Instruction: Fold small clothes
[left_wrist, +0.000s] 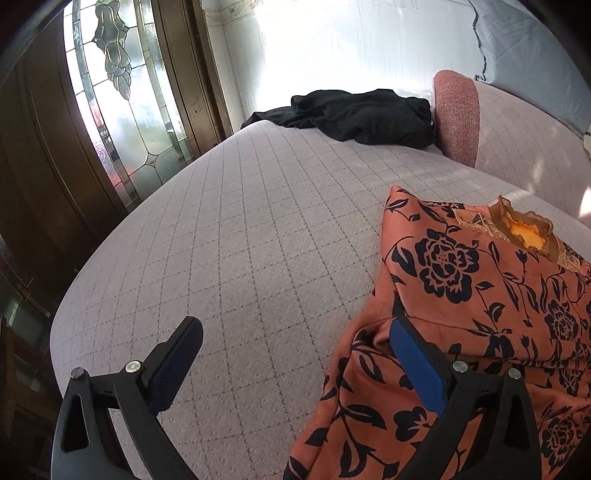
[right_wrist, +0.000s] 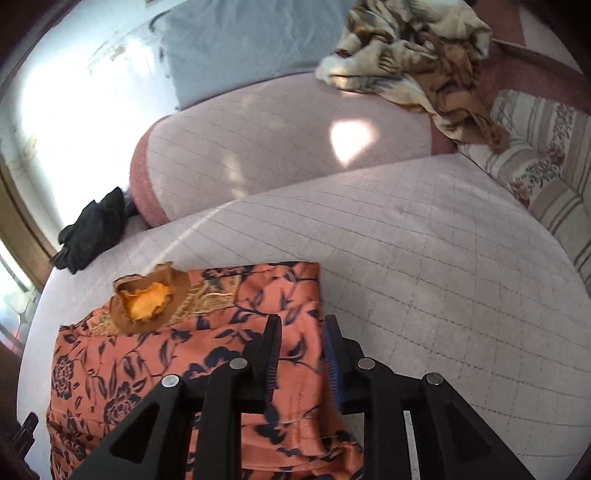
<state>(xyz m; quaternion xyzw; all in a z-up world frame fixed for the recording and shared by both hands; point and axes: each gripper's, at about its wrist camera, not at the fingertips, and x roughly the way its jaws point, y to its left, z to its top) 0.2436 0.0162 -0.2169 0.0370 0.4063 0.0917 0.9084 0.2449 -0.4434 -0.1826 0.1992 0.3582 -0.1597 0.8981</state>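
An orange garment with a black flower print (left_wrist: 480, 295) lies on the quilted pale bed cover (left_wrist: 240, 240), collar away from me. My left gripper (left_wrist: 295, 332) is open at the garment's left edge: its right finger (left_wrist: 417, 365) rests on a fold of the cloth, its left finger (left_wrist: 177, 354) is over the bare cover. In the right wrist view the same garment (right_wrist: 155, 354) lies lower left. My right gripper (right_wrist: 301, 332) is nearly closed, with a raised fold of the garment's right side between its fingers.
A crumpled black garment (left_wrist: 362, 114) lies at the bed's far end, also in the right wrist view (right_wrist: 92, 229). A pink bolster (right_wrist: 280, 147), a beige patterned blanket (right_wrist: 413, 55) and a striped floral cushion (right_wrist: 546, 155) line the back. A leaded-glass door (left_wrist: 122, 103) stands left.
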